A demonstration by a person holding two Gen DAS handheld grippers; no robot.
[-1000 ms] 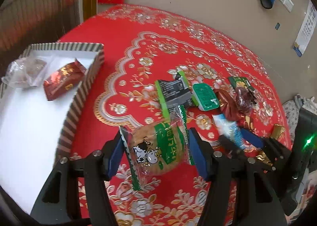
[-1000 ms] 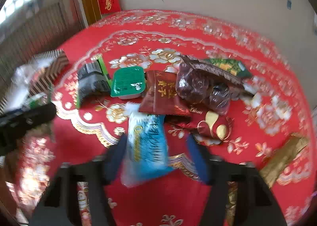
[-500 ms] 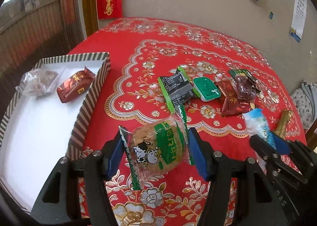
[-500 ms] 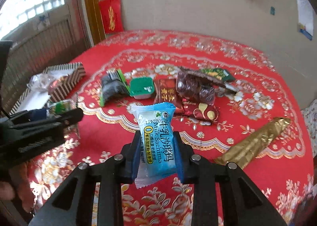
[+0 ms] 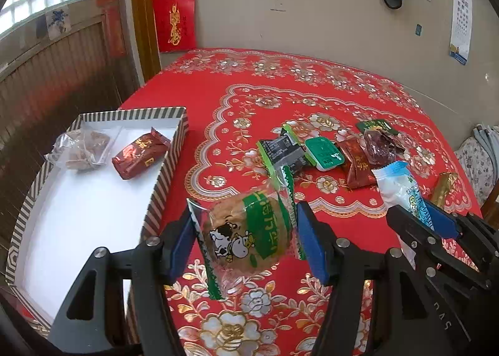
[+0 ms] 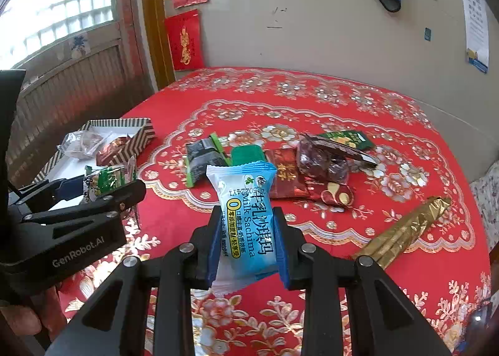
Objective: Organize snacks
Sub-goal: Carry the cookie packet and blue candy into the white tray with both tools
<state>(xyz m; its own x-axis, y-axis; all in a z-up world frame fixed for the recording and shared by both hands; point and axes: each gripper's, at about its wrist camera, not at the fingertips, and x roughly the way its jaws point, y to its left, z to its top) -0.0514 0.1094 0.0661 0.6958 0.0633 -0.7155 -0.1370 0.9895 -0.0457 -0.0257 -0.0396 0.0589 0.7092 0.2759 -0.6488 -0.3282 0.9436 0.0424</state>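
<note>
Glossy plastic wrappers on the blue sachima pack (image 6: 246, 218) and cow-print cake (image 5: 249, 234); shiny patterned red tablecloth (image 5: 249, 113)

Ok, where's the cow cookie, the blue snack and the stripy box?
cow cookie (image 5: 246, 231), left wrist view, middle of the wrapper.
blue snack (image 6: 249, 215), right wrist view, the printed front.
stripy box (image 5: 162, 181), left wrist view, its striped right wall.

Striped tray (image 5: 174, 150) as landmark. Inside it, a clear bag (image 5: 79, 148) and a red packet (image 5: 140, 156) are occupying the far end; the white floor nearer the camera is lying open. Right of the tray, bare tablecloth (image 5: 224, 106) is offering passage before the snack cluster (image 5: 324, 153). A gold packet (image 6: 402, 231), seemingly alone, is lying farthest from the tray.
</note>
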